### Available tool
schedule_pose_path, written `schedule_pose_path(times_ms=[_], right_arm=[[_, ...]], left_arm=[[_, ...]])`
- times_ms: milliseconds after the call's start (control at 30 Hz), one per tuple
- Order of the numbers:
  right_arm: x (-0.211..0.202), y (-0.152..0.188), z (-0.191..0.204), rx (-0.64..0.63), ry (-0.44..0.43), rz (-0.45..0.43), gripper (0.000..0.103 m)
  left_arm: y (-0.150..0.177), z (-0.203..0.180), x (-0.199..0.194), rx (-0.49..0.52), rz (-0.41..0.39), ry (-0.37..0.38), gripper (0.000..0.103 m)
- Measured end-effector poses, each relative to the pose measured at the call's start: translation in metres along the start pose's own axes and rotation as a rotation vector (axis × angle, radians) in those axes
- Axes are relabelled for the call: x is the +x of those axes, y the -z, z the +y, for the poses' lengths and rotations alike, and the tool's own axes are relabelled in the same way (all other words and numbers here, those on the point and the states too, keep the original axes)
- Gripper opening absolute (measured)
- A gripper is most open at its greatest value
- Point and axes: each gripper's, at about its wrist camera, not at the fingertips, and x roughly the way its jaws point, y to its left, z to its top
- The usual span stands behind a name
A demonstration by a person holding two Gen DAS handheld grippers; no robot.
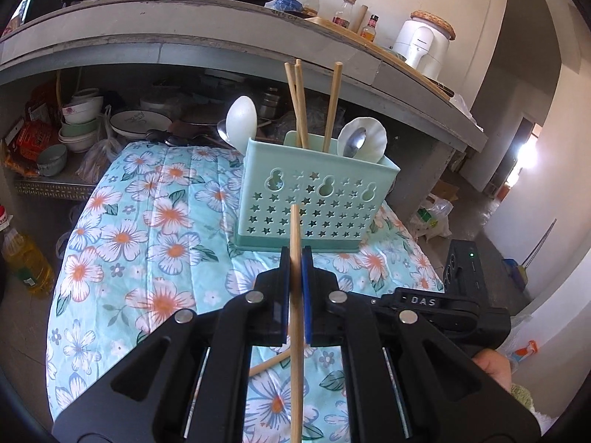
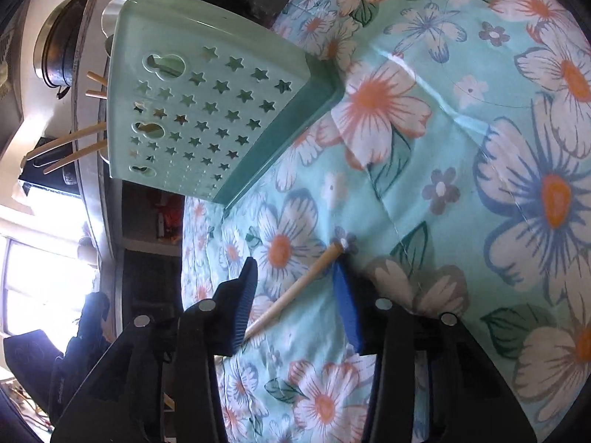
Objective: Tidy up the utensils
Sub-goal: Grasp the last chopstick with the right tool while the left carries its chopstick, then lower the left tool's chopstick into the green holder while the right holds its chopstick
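One wooden chopstick (image 1: 295, 295) stands upright, pinched between the left jaws. Another chopstick (image 2: 295, 288) lies slanted on the cloth between the right jaws, seemingly untouched. The mint caddy (image 1: 314, 199) stands beyond both.

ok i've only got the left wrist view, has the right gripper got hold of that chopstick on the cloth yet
observer: not yet, the right gripper is open, with the loose chopstick lying slantwise between its fingers
operator: is it lifted at all
observer: no, it lies flat on the floral cloth
operator: anything between it and the holder
observer: only bare cloth up to the base of the holder
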Motion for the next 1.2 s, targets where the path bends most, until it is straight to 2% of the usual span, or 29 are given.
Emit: schedule_pose_path(times_ms=[67,100,233,400,700,800,933,1067,1200], right_arm=[[0.004,0.0,0.001,0.008,0.022,-0.019,0.02],[0.005,0.0,0.0,0.013,0.028,-0.026,0.018],[-0.002,0.0,-0.001,0.02,-0.017,-0.058,0.014],[-0.039,0.002,-0.001,-0.026,-0.07,-0.13,0.011],[-0.124,0.002,0.027,-0.207,-0.066,-0.346,0.007],[-0.147,0.002,0.036,-0.263,-0.052,-0.413,0.006],[-0.175,-0.002,0.042,-0.314,-0.043,-0.485,0.006],[-0.187,-0.003,0.044,-0.321,-0.058,-0.512,0.006],[-0.192,-0.004,0.044,-0.323,-0.064,-0.523,0.006]], left_arm=[[0.0,0.002,-0.001,-0.005,-0.003,-0.001,0.004],[0.0,0.003,-0.001,-0.007,-0.003,-0.003,0.004],[0.0,0.005,-0.002,-0.009,-0.006,-0.011,0.004],[-0.003,0.004,-0.004,-0.007,-0.016,-0.021,0.004],[-0.022,-0.007,-0.007,-0.007,-0.056,-0.004,0.004],[-0.04,-0.016,-0.01,0.005,-0.103,0.003,0.004],[-0.079,-0.033,-0.016,0.022,-0.227,0.019,0.004],[-0.122,-0.052,-0.019,0.023,-0.369,0.03,0.004],[-0.159,-0.067,-0.017,0.023,-0.498,-0.008,0.004]])
